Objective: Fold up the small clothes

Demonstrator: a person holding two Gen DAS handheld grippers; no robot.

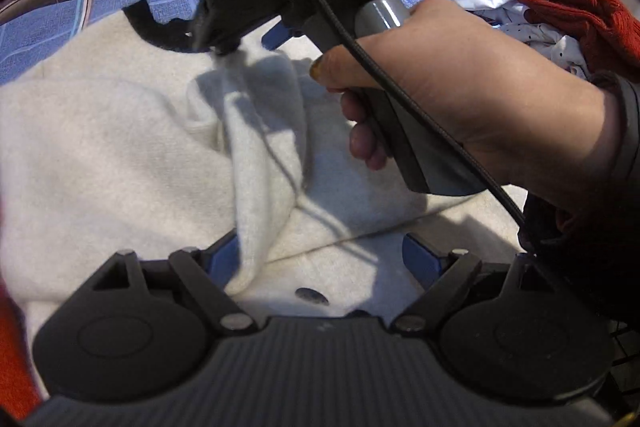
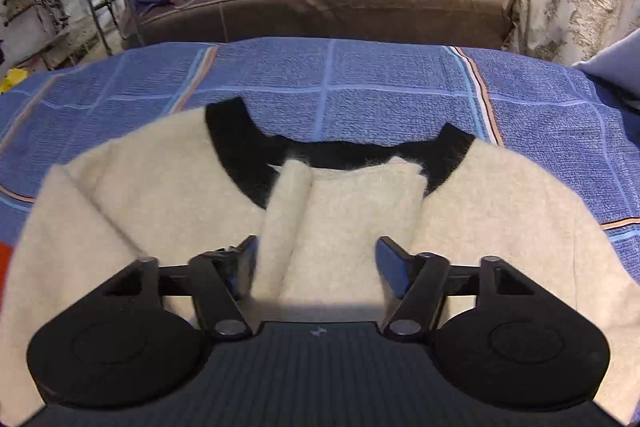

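Both tongs, left tongs [image 1: 320, 261] and right tongs [image 2: 316, 263], gape around the cream sweater [image 2: 140, 195]; pinch the raised ridge [image 1: 260, 163] squarely first.

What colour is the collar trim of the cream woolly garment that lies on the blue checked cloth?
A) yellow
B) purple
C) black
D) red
C: the cream woolly garment on the blue checked cloth has a black collar trim around its neckline.

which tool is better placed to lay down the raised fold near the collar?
Right. The right tool is open over the raised fold just below the black collar; the left tool sits farther down the sweater.
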